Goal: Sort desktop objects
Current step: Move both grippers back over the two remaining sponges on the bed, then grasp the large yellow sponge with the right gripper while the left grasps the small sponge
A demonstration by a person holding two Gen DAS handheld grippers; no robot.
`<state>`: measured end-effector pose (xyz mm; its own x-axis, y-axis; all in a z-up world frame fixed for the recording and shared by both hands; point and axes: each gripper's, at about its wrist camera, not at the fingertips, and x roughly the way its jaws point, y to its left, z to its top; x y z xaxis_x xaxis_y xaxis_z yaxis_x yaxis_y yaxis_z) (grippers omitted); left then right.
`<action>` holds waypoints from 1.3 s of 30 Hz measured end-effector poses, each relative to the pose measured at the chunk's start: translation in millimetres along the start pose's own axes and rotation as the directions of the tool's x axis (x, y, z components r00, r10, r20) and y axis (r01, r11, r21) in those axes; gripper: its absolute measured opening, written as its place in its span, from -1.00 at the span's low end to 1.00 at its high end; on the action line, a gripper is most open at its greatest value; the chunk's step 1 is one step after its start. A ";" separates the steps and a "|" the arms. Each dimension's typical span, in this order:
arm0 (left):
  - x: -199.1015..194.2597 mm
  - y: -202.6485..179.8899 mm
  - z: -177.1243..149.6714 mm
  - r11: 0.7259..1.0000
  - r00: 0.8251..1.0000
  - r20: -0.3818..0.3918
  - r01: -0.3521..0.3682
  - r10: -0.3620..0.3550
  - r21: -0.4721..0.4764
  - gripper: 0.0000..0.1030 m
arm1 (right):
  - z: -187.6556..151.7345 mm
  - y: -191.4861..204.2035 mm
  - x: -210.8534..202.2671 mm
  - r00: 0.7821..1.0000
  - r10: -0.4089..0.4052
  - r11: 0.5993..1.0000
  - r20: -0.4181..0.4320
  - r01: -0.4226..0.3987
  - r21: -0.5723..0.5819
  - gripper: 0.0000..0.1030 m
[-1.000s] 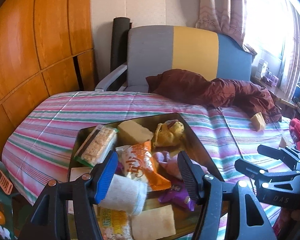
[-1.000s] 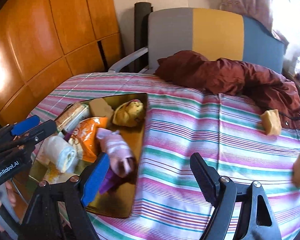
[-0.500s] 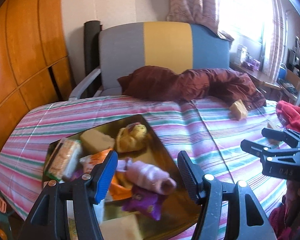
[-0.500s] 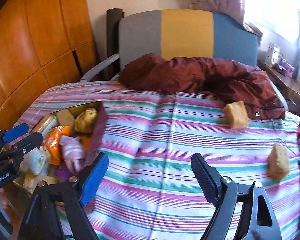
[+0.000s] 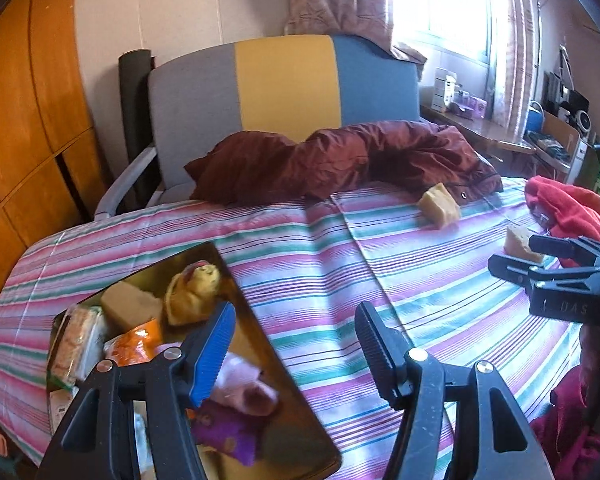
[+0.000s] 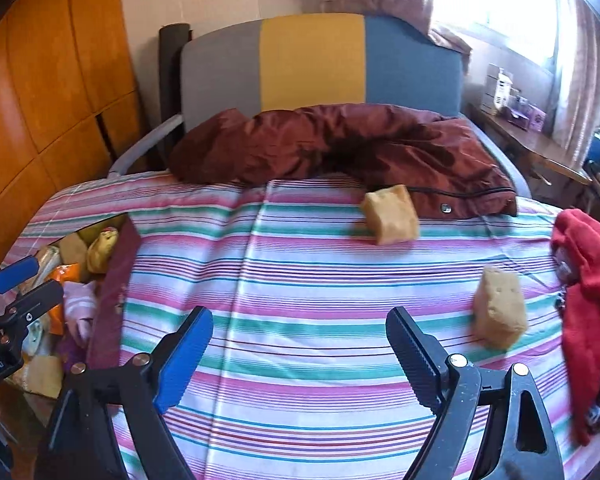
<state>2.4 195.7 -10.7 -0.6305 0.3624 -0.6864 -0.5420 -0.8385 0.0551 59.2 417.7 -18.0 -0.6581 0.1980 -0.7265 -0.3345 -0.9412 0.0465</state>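
A gold tray (image 5: 256,312) at the left holds snack packs, a yellow plush (image 5: 194,290), a pink rolled cloth (image 5: 242,386) and a purple pack; it also shows in the right wrist view (image 6: 112,276). Two tan sponge blocks lie on the striped cloth: the far one (image 6: 390,214) (image 5: 438,204) and the near right one (image 6: 500,312) (image 5: 520,242). My left gripper (image 5: 294,338) is open and empty over the tray's right edge. My right gripper (image 6: 300,344) is open and empty above the bare cloth, left of the near sponge.
A maroon jacket (image 6: 340,144) lies along the far edge before a grey, yellow and blue chair (image 6: 316,64). Red cloth (image 6: 588,280) sits at the right edge. A wooden wall stands at left; a cluttered desk (image 5: 500,128) at far right.
Both grippers swung to the right, away from the tray. The white roll by the left gripper a second ago is out of its view. The two sponges came nearer in the right wrist view.
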 end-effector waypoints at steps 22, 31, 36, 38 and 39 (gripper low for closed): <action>41.6 -54.4 9.9 0.992 0.992 -0.077 0.102 -0.097 0.075 0.22 | -5.2 -153.6 25.6 0.982 -0.161 0.953 -0.103 0.182 0.242 0.73; 61.0 -67.3 14.1 0.988 0.986 -0.114 0.131 -0.122 0.076 0.22 | -8.4 -195.1 53.3 0.975 -0.172 0.930 -0.142 0.208 0.304 0.73; 72.1 -78.5 20.5 0.985 0.982 -0.131 0.148 -0.136 0.086 0.22 | -8.4 -194.7 76.4 0.964 -0.193 0.934 -0.183 0.238 0.266 0.65; 77.3 -85.1 22.6 0.983 0.980 -0.139 0.156 -0.142 0.092 0.22 | -7.9 -195.2 83.5 0.959 -0.206 0.937 -0.196 0.250 0.242 0.62; 79.4 -88.1 23.7 0.983 0.979 -0.143 0.160 -0.146 0.094 0.22 | -7.7 -195.4 84.9 0.957 -0.212 0.938 -0.198 0.256 0.236 0.60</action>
<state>-13.0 308.0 -52.8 -0.4588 0.4191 -0.7835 -0.6857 -0.7277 0.0122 73.9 616.3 -94.0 -0.4257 0.3346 -0.8407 -0.6409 -0.7674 0.0192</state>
